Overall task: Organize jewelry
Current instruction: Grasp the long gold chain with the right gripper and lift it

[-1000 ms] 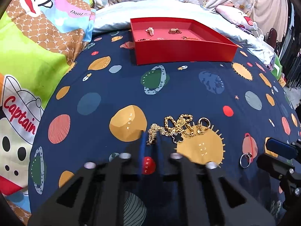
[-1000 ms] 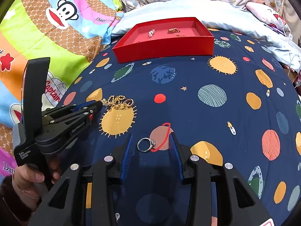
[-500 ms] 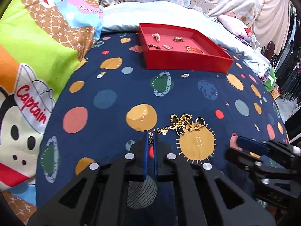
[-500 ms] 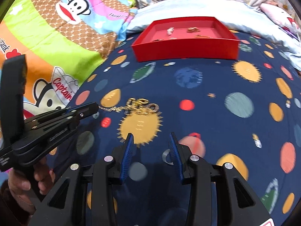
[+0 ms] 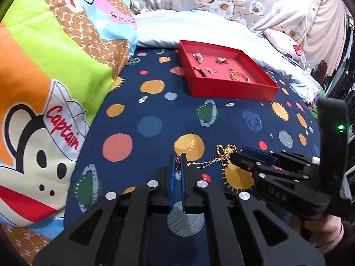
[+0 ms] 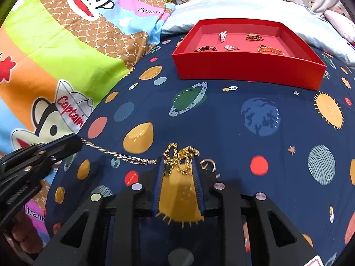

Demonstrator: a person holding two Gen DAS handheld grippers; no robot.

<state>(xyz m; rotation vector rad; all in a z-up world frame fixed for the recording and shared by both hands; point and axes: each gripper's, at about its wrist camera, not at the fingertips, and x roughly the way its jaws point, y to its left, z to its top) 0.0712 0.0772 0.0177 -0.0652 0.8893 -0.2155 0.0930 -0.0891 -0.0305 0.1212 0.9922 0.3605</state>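
Gripper left pinches my thin gold chain necklace on the bed, right gripper apart around its bunched end; next, clamp and lift toward the red cardboard tray.

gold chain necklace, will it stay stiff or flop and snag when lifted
The gold chain necklace probably flops: it droops in a thin line from the left gripper to a bunched heap. That heap, between the right gripper fingers, may tangle. Fine links look light, likely to slip.
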